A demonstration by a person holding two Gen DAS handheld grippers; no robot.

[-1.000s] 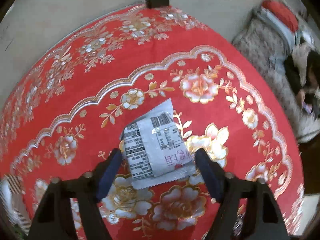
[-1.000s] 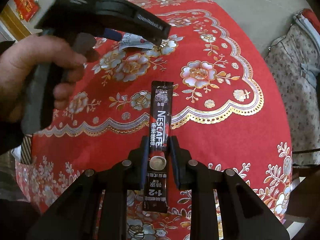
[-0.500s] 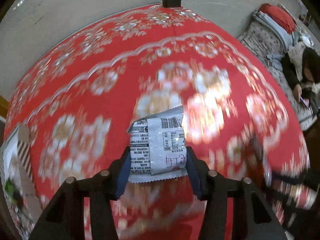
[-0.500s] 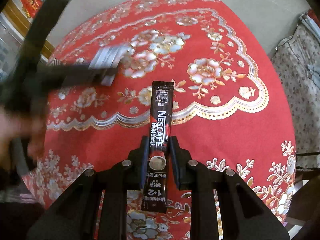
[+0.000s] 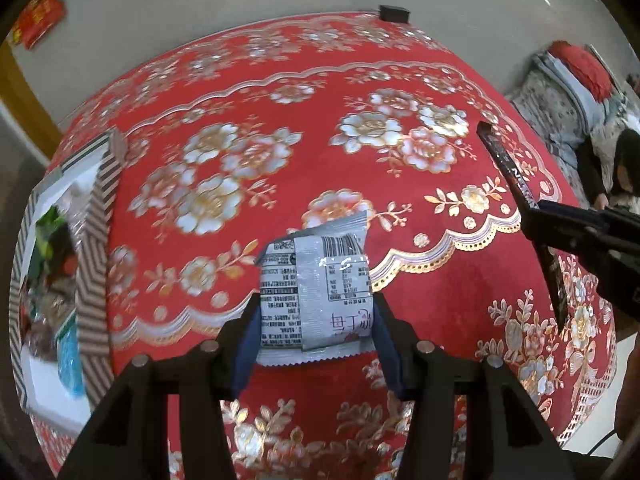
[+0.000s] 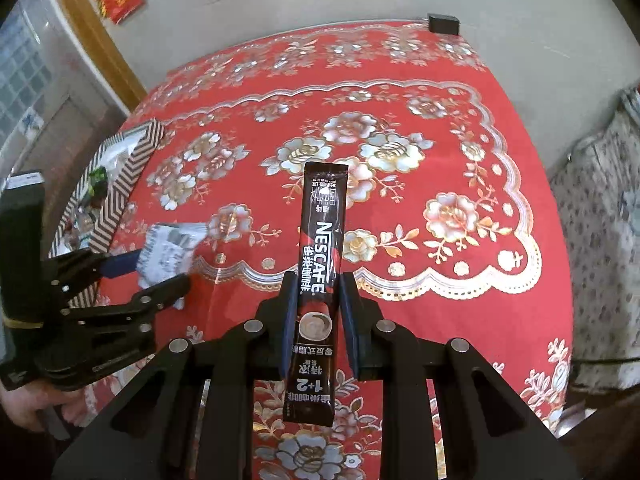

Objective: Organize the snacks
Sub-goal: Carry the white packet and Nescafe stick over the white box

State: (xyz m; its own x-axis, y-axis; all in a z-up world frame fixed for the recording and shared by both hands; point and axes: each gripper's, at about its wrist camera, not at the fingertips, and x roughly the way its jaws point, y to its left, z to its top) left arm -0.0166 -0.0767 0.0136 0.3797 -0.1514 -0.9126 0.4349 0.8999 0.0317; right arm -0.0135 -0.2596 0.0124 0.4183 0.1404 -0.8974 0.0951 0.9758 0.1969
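Note:
My left gripper is shut on a grey snack packet with a barcode, held above the red floral tablecloth. My right gripper is shut on a dark Nescafe coffee stick, held upright above the cloth. The left gripper with its grey packet shows at the left of the right wrist view. The right gripper with the stick shows at the right of the left wrist view. A striped box holding several snacks stands at the table's left edge.
The striped box also shows in the right wrist view at the far left. A small black block sits at the table's far edge. A person sits by bedding at the right. A wall lies behind the table.
My left gripper has shut on the grey packet, lifted it off the cloth and swung left toward the striped box. My right gripper still holds the coffee stick and has shifted a little.

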